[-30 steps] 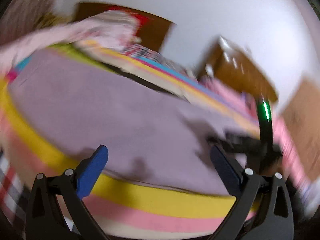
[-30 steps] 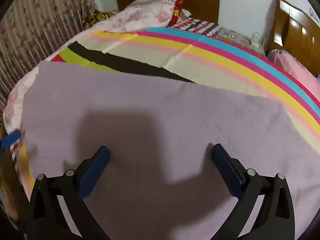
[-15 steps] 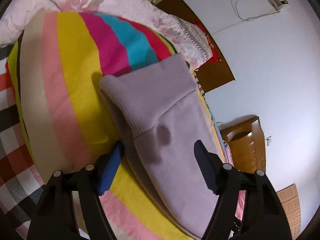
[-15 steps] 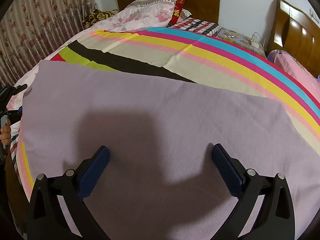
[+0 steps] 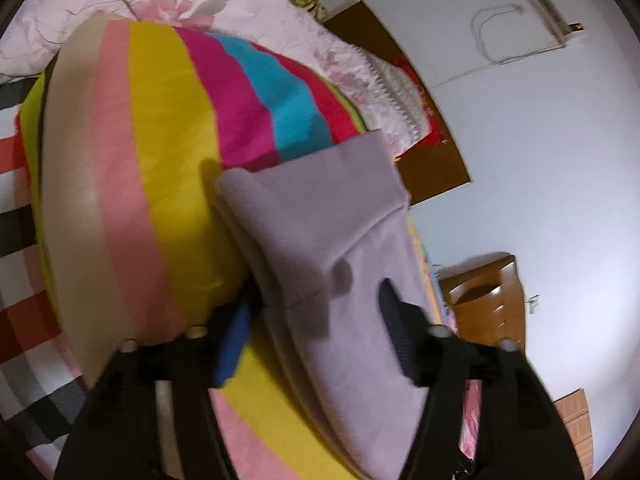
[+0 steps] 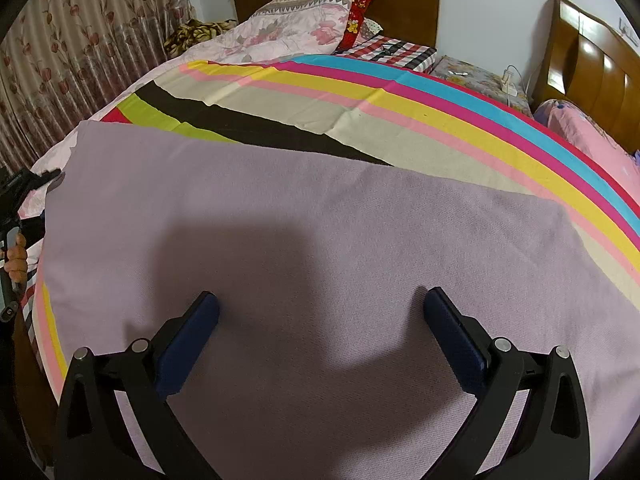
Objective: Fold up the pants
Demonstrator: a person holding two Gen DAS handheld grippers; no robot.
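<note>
The lilac pants (image 6: pixel 312 240) lie spread flat across the striped blanket (image 6: pixel 440 120) on the bed, filling most of the right wrist view. The right hand-held gripper (image 6: pixel 320 316) hangs over the middle of the cloth with its jaws spread wide; nothing sits between them, and its shadow falls on the fabric just ahead of its fingertips. At the left end of the pants, the left hand-held gripper (image 5: pixel 316 304) has the ribbed end of the cloth (image 5: pixel 316 216) between its jaws, which have just been closing. In the left wrist view one blue finger (image 5: pixel 232 340) lies below the edge of the fabric, against the yellow stripe, and the dark finger (image 5: pixel 394 320) lies over the top face of the cloth. The view is blurred, so I cannot tell whether the pads already press on the fabric. In the right wrist view a hand (image 6: pixel 16 258) on that tool's handle shows at the far left edge, beside the pants' end.
</note>
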